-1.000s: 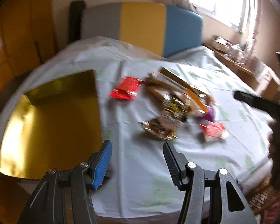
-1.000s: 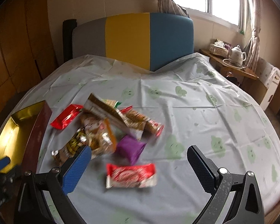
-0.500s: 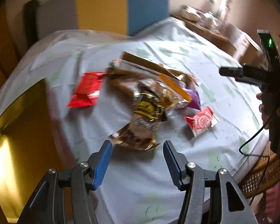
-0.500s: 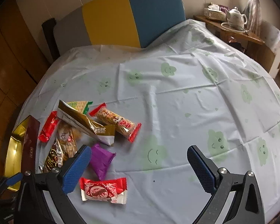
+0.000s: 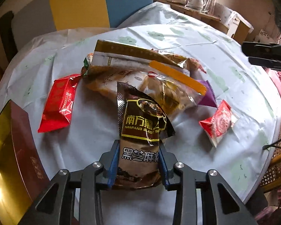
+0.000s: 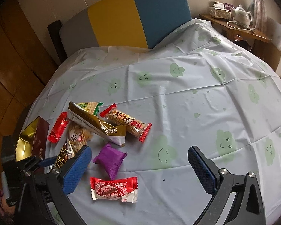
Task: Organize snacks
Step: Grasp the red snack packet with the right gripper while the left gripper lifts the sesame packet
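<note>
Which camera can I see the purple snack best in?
The right wrist view: the purple snack lies whole and unhidden on the tablecloth. The left wrist view shows only a purple corner poking out behind other packets.

Snack count on the desk

Nine packets show in all: two plain red ones, a long packet and a red-and-white candy; one purple packet; one dark sesame sachet; one clear bag of golden snacks; one gold-and-white pouch; one red-ended cereal bar; one green-and-white cracker pack, possibly hiding another beneath. One gold-lined box.
</note>
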Demonstrator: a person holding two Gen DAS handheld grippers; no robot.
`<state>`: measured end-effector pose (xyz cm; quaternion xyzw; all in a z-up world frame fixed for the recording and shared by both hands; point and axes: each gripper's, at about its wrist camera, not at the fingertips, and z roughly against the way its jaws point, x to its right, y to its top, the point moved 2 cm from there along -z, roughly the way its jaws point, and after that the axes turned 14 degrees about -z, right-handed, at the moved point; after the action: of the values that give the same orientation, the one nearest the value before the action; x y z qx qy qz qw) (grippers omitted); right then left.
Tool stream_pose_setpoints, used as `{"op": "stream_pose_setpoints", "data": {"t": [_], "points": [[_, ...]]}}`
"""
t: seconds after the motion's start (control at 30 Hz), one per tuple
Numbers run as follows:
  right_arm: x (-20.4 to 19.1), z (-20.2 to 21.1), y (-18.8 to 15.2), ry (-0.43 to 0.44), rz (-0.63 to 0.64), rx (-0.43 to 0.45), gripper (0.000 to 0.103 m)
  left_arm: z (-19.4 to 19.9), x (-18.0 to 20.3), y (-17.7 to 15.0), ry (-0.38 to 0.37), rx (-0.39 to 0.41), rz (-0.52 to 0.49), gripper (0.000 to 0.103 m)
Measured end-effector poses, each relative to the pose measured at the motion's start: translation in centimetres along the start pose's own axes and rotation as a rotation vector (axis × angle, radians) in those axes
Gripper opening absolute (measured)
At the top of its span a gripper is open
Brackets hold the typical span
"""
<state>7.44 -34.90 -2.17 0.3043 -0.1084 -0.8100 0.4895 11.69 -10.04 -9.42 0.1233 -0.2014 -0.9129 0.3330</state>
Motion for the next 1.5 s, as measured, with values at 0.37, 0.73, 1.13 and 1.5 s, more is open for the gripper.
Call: {"op": "stream_pose_setpoints", "data": {"t": [0.37,0.73,1.13,1.5], "points": [[-1.2,-1.3,-1.5,-0.027,0.082,-0.052,0.099,4.0,3.4,-6.4,0.003,0.084,0.101,0.035],[-10.8,-4.3,-4.6,0.155,0.254,-0.238,0.063,5.0,3.9,-8.8,0.023,0.151,0.081,0.035],[-24.9,-15.3,-2.4,0.093,0.187,-0.424,0.07,6.1,4.2,-10.5,0.011,0.236,0.065,0.035],[-27.9,-20.9,-2.9,-0.09,0.204,-0.406,0.077,5.6,3.3,-10.8,-0.04,0.27,0.097,0.035]]}}
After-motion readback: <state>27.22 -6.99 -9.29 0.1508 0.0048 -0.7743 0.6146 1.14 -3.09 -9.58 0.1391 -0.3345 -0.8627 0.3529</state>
